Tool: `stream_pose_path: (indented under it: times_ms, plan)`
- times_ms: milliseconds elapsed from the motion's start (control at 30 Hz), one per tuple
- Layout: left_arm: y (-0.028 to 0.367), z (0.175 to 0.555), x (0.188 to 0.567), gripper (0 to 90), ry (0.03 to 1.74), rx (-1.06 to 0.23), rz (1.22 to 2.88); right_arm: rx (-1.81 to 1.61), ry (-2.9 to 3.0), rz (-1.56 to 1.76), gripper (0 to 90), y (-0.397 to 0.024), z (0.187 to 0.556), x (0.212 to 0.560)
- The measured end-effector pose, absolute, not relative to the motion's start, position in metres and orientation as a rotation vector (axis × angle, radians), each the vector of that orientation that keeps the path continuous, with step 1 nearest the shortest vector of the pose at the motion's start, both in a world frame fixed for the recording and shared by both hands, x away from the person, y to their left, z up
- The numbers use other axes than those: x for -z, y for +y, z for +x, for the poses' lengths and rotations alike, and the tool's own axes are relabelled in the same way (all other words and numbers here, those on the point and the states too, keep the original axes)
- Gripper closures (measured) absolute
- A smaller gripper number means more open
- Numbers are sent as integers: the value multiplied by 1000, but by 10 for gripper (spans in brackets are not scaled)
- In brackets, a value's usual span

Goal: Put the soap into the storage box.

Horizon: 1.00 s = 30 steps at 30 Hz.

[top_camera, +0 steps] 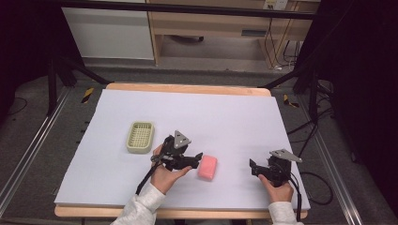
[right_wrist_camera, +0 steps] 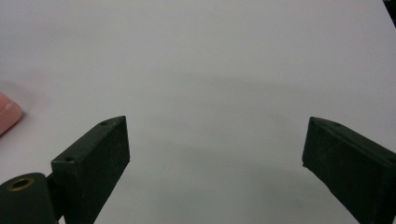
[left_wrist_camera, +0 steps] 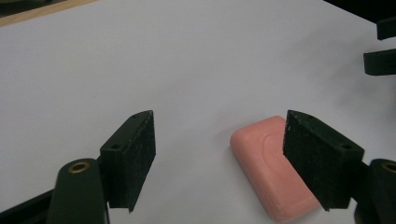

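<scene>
High view first: my left tool point(top_camera: 196, 158) lies low over the white worktop point(top_camera: 225, 117), held in my left hand point(top_camera: 165, 176), and its jaws point to the right, toward a pink soap bar point(top_camera: 207, 167). The jaw tips are just beside the left end of the soap; I cannot tell from here if they touch it. My right tool point(top_camera: 254, 167) is held in my right hand point(top_camera: 278, 189) near the front right part of the worktop, with its jaws pointing left, well apart from the soap. A pale green slotted soap dish point(top_camera: 140, 137) stands to the left of my left hand, near it but not touching.

Left gripper view: my left tool point(left_wrist_camera: 219, 158) has its jaws spread wide and they hold nothing. The soap bar point(left_wrist_camera: 268, 172) lies flat on the worktop, partly between the jaws, close to the right one, which covers part of its side. The bar is a rounded rectangle, smooth, salmon pink, with a shallow pressed outline on its top face. The black jaw ends of my right tool point(left_wrist_camera: 382, 46) show at the upper right edge.

Right gripper view: my right tool point(right_wrist_camera: 215, 158) is also wide open, with bare white worktop between the jaws. A pink corner of the soap point(right_wrist_camera: 8, 116) shows at the left edge, apart from the left jaw.
</scene>
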<state>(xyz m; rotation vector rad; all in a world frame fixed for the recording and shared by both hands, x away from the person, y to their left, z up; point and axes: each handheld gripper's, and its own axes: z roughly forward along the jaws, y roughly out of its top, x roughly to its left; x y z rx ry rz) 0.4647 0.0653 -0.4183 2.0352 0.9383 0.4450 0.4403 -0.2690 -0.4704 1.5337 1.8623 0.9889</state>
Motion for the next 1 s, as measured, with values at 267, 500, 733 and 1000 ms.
stream_pose_path:
  times_ms: [267,500,733,1000]
  plan:
    - [57,464,421,252,935,-434,2056,-987,1866,1531,78,-269,441,470]
    - [47,464,426,252,925,-421,2085,-992,1865,1529,75,-269,440,470]
    - [38,463,430,253,915,-411,2103,-988,1867,1531,75,-268,440,470]
    - [32,463,433,252,920,-391,2108,-986,1871,1529,75,-269,440,470]
